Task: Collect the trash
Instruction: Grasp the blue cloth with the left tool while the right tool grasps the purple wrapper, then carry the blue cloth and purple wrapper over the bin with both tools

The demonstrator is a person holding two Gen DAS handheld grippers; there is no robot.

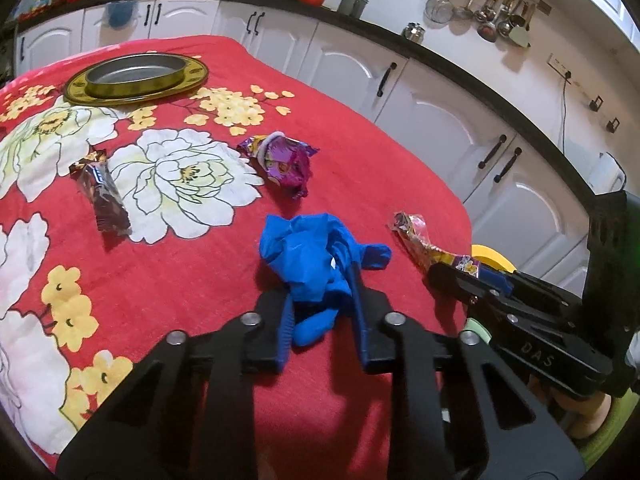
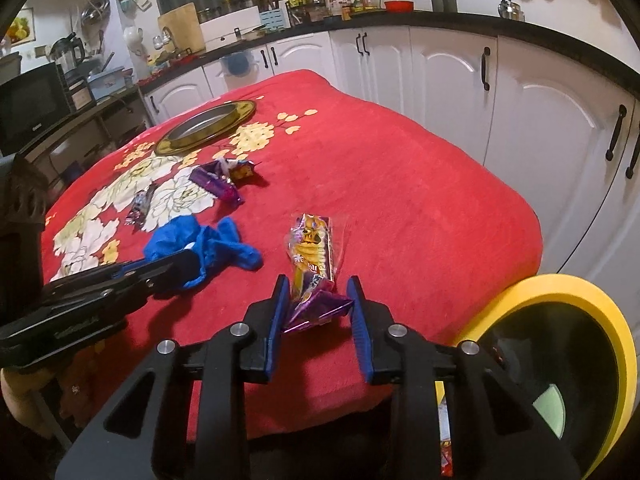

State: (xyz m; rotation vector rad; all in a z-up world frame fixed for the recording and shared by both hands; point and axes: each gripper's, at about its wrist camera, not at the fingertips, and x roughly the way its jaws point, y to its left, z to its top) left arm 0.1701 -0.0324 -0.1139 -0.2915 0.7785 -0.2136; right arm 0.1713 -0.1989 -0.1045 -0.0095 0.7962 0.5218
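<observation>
A crumpled blue glove (image 1: 308, 252) lies on the red flowered cloth, and my left gripper (image 1: 322, 294) is shut on its near end, blue pads pressing both sides. From the right wrist view the left gripper (image 2: 188, 264) comes in from the left, clamped on the glove (image 2: 200, 240). A gold and purple snack wrapper (image 2: 312, 244) lies near the table's front right corner; my right gripper (image 2: 317, 286) is shut on its crumpled purple end. In the left wrist view the right gripper (image 1: 474, 276) holds that wrapper (image 1: 416, 236).
A purple wrapper (image 1: 284, 160) and a brown chocolate wrapper (image 1: 102, 194) lie further back on the cloth. An oval metal tray (image 1: 76, 88) sits at the far end. A yellow-rimmed bin (image 2: 560, 288) stands beside the table's near right corner. White cabinets run behind.
</observation>
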